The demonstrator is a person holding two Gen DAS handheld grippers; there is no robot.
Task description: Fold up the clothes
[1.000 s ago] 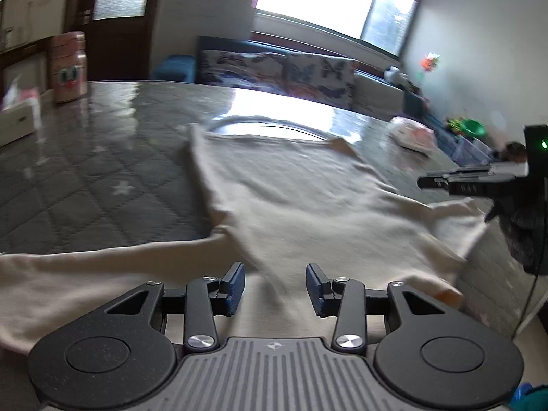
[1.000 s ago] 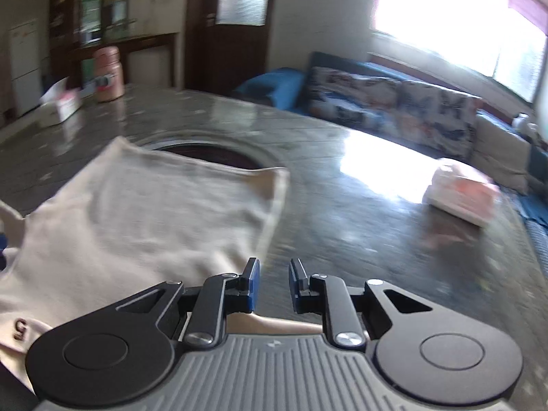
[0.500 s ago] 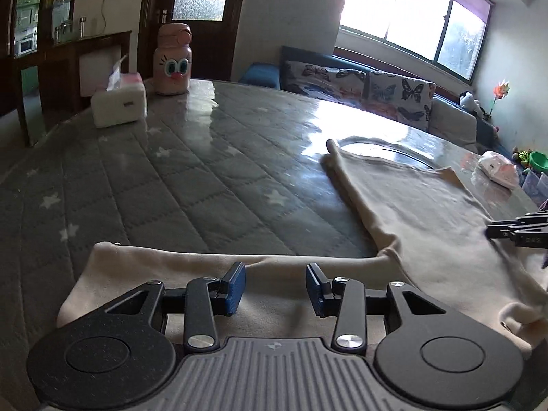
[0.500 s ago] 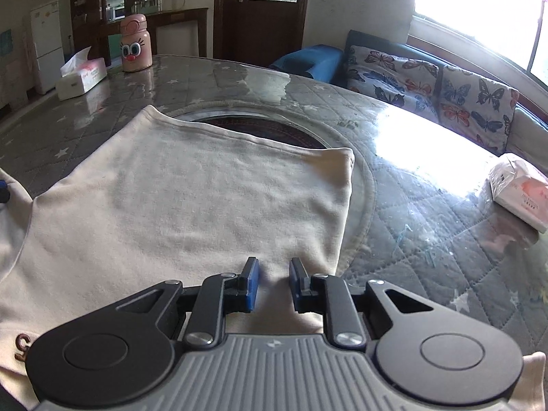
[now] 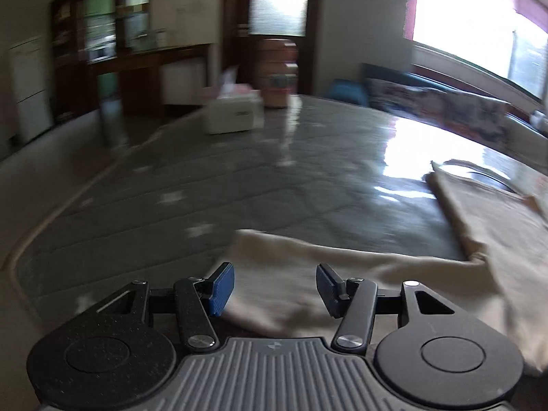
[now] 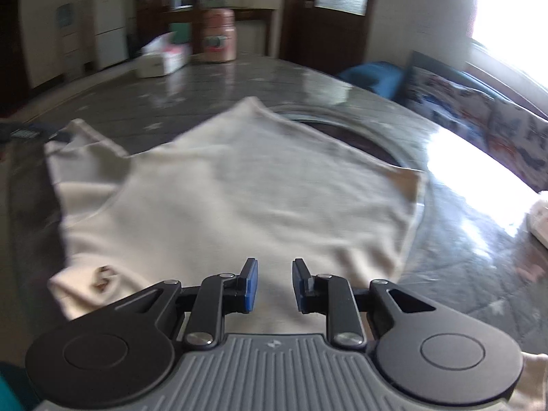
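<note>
A cream long-sleeved top (image 6: 246,198) lies spread flat on the grey quilted table (image 5: 239,185). In the left wrist view its left sleeve (image 5: 308,270) stretches across in front of my left gripper (image 5: 275,286), which is open and empty just above the sleeve end. My right gripper (image 6: 272,286) is open and empty over the near part of the top, close to the right side of its body. The left gripper's tip (image 6: 27,133) shows at the far left by the sleeve end in the right wrist view. Both views are blurred.
A white tissue box (image 5: 233,113) and a pink bottle (image 5: 277,75) stand at the table's far side. A round glass inset (image 6: 359,133) lies under the top's hem. A white packet (image 6: 539,219) lies at the right. A sofa (image 5: 445,109) stands beyond the table.
My left gripper has swung left toward the sleeve end and its jaws have widened. My right gripper has turned left over the top and opened a little wider.
</note>
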